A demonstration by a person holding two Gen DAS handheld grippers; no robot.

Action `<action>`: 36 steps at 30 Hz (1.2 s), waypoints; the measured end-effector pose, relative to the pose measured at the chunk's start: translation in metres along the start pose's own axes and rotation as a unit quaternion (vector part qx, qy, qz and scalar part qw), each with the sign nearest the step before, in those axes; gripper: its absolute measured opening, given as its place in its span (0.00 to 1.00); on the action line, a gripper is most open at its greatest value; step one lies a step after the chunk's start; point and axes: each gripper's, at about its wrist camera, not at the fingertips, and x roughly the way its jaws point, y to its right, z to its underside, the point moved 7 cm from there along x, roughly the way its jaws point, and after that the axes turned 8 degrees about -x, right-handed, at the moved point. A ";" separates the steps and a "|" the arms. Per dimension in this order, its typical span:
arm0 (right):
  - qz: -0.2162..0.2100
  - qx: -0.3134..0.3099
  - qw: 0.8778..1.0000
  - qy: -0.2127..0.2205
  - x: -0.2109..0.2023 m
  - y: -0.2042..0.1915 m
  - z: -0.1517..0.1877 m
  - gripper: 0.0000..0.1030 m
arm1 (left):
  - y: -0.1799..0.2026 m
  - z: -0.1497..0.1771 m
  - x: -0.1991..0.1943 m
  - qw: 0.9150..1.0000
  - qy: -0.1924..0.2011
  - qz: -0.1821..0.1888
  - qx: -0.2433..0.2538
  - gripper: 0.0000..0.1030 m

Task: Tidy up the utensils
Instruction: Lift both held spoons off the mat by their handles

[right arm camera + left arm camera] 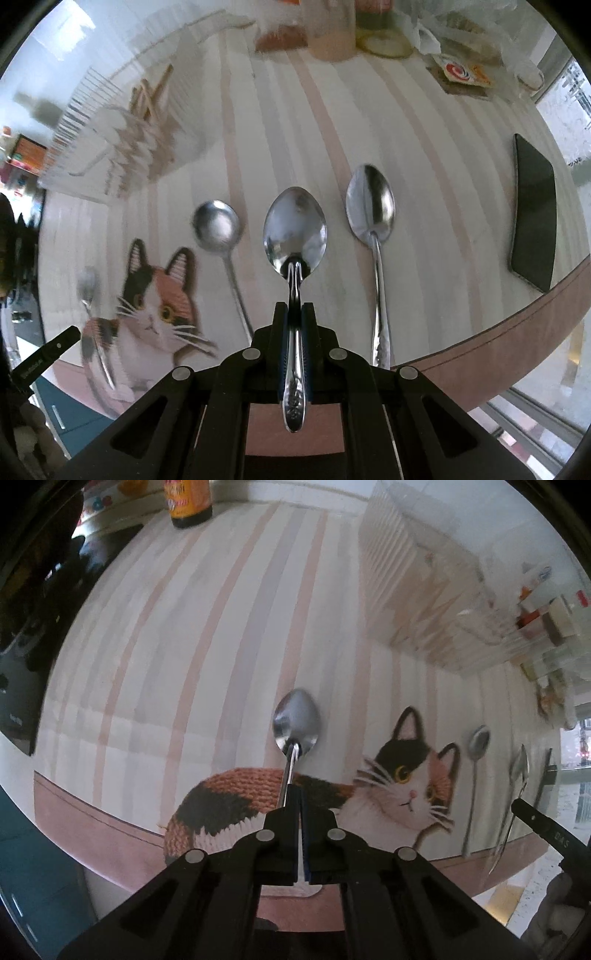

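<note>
My left gripper [295,794] is shut on the handle of a small steel spoon [296,722], held above the striped tablecloth with the bowl pointing away. My right gripper [294,314] is shut on a larger steel spoon [294,232], bowl forward, handle end sticking back between the fingers. On the cloth lie a round-bowled spoon [217,225] to its left and a long oval spoon [370,203] to its right. The right gripper's tip [532,818] shows at the right edge of the left wrist view, near spoons [478,744] on the cloth.
A clear ribbed utensil holder [122,129] with wooden sticks stands at the back left; it also shows in the left wrist view [417,590]. A dark phone [533,218] lies at the right. A sauce bottle [188,502], cups and packets [465,72] line the far edge.
</note>
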 end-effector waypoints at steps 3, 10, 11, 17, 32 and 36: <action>-0.006 0.000 1.000 0.012 -0.012 0.000 -0.006 0.07 | 0.000 -0.001 -0.009 1.000 0.003 0.016 0.007 0.00; 0.004 0.009 1.000 0.006 0.000 0.000 -0.011 0.07 | -0.012 0.009 0.053 0.999 -0.050 -0.002 0.010 0.11; 0.006 0.011 1.000 0.003 0.004 0.001 -0.010 0.07 | -0.011 0.009 0.058 0.999 -0.044 -0.015 0.018 0.13; 0.017 0.018 1.000 -0.010 0.021 0.003 -0.007 0.07 | -0.002 0.009 0.063 0.998 -0.028 -0.037 0.039 0.06; -0.009 0.022 1.000 0.021 -0.011 -0.003 -0.011 0.07 | 0.011 0.007 -0.026 0.998 0.046 0.003 0.040 0.00; -0.024 0.015 0.999 0.041 -0.030 -0.011 -0.024 0.07 | 0.010 -0.004 -0.056 0.997 0.068 0.019 0.038 0.00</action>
